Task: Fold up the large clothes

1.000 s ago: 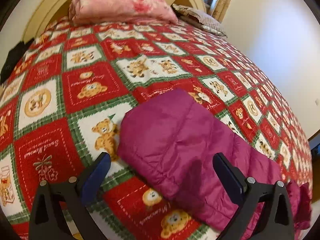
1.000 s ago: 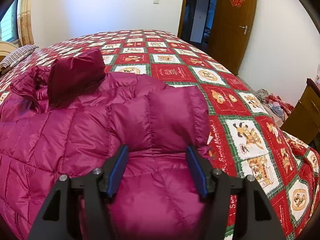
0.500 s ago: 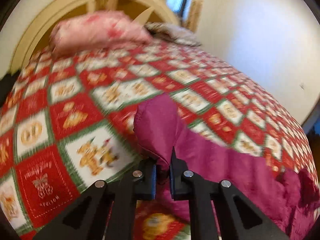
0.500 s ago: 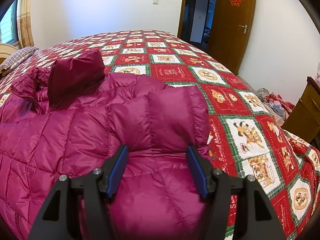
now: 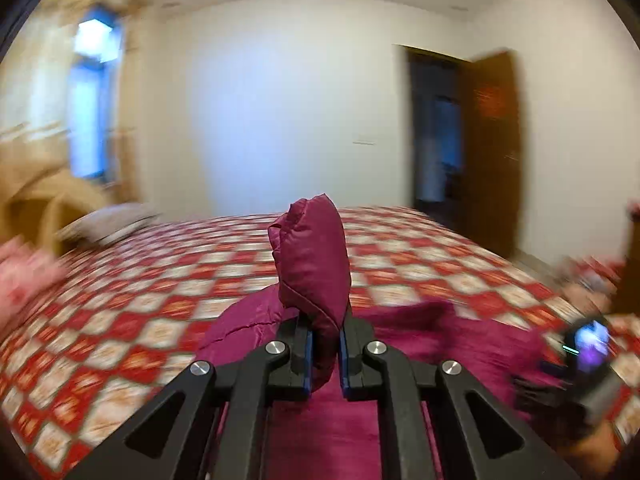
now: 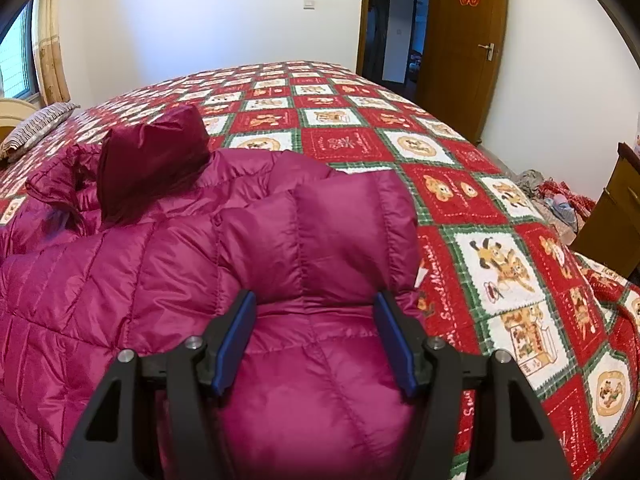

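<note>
A magenta quilted down jacket lies on the bed, its darker hood bunched at the far left. My left gripper is shut on a jacket sleeve end, which stands up between the pads, lifted above the bed. My right gripper is open, its blue pads either side of a folded jacket part below it, not pinching it. The right gripper also shows, blurred, in the left wrist view at the right edge.
The bed carries a red, white and green teddy-bear quilt. A striped pillow lies at the headboard end. A brown door stands open beyond the bed. Clothes on the floor and a wooden cabinet are at right.
My left gripper closed on the jacket sleeve, lifted it and swung right, its view turning from the headboard to the door wall. The right gripper stayed still and open.
</note>
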`<state>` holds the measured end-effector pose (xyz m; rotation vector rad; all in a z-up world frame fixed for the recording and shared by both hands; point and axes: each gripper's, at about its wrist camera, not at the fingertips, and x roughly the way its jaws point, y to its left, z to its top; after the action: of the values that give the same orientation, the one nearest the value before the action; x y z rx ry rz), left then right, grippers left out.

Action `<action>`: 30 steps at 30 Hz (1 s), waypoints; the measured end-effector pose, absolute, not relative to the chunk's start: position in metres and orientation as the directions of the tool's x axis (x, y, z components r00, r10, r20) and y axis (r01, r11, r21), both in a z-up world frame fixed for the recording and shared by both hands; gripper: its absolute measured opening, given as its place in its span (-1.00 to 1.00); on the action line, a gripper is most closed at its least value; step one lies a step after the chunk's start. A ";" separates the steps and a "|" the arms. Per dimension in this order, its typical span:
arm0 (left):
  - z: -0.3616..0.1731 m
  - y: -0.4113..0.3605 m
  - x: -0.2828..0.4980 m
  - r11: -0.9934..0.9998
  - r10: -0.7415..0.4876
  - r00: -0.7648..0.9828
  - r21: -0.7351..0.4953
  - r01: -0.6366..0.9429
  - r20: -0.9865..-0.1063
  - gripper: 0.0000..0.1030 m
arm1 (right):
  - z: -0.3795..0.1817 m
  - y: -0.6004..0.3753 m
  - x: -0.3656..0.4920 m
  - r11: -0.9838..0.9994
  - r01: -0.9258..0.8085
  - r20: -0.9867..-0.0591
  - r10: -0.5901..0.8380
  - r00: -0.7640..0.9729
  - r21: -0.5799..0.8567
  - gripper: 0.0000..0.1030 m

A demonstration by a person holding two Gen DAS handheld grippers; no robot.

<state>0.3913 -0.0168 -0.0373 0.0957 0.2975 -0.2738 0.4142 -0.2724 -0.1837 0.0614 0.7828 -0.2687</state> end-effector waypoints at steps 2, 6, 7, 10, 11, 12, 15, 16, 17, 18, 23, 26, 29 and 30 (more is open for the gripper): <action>-0.055 -0.059 0.385 0.923 -0.314 0.890 0.112 0.367 -0.330 -0.82 | -0.183 -0.274 0.413 0.964 0.263 -0.703 -0.211 0.679 -0.035 0.25; -0.111 -0.114 0.391 0.871 -0.350 0.801 0.147 0.469 -0.486 -0.78 | -0.184 -0.276 0.412 0.965 0.263 -0.702 -0.197 0.684 -0.014 0.25; -0.127 -0.121 0.396 0.861 -0.354 0.758 0.126 0.493 -0.548 -0.73 | -0.184 -0.277 0.412 0.965 0.263 -0.702 -0.193 0.685 -0.008 0.26; -0.161 -0.124 0.408 0.854 -0.366 0.649 0.037 0.520 -0.667 -0.53 | -0.184 -0.279 0.412 0.965 0.263 -0.702 -0.184 0.688 0.006 0.26; -0.166 -0.125 0.408 0.850 -0.366 0.633 0.031 0.526 -0.683 -0.40 | -0.184 -0.280 0.412 0.965 0.263 -0.702 -0.181 0.689 0.010 0.27; -0.169 -0.127 0.405 0.844 -0.367 0.621 0.033 0.536 -0.692 -0.33 | -0.184 -0.280 0.412 0.965 0.263 -0.702 -0.179 0.689 0.012 0.27; -0.165 -0.125 0.388 0.812 -0.382 0.614 0.066 0.580 -0.691 -0.04 | -0.184 -0.279 0.412 0.965 0.262 -0.703 -0.176 0.689 0.014 0.28; -0.162 -0.122 0.379 0.808 -0.381 0.623 0.082 0.584 -0.684 0.06 | -0.184 -0.280 0.412 0.965 0.262 -0.702 -0.175 0.690 0.016 0.28; -0.158 -0.118 0.372 0.809 -0.383 0.635 0.088 0.581 -0.671 0.11 | -0.184 -0.280 0.412 0.965 0.262 -0.702 -0.174 0.691 0.019 0.28; -0.154 -0.112 0.364 0.812 -0.387 0.644 0.086 0.577 -0.660 0.13 | -0.184 -0.280 0.411 0.965 0.262 -0.701 -0.172 0.692 0.022 0.28; -0.134 -0.060 0.346 0.855 -0.384 0.661 0.021 0.518 -0.644 0.17 | -0.177 -0.289 0.401 0.962 0.258 -0.697 -0.126 0.706 0.087 0.22; -0.122 -0.016 0.359 0.902 -0.333 0.694 -0.002 0.431 -0.638 0.17 | -0.149 -0.291 0.369 0.950 0.300 -0.629 -0.181 0.756 0.087 0.20; -0.116 0.021 0.391 0.960 -0.216 0.734 -0.001 0.282 -0.643 0.17 | -0.117 -0.264 0.355 0.982 0.173 -0.559 -0.101 0.823 0.077 0.20; -0.116 0.028 0.404 0.973 -0.179 0.740 -0.006 0.230 -0.648 0.17 | -0.111 -0.249 0.359 0.992 0.112 -0.564 -0.060 0.824 0.058 0.20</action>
<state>0.4045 0.0278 -0.1157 0.0761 0.7028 -0.2242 0.3591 -0.2488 -0.1112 0.0900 0.5959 -0.0912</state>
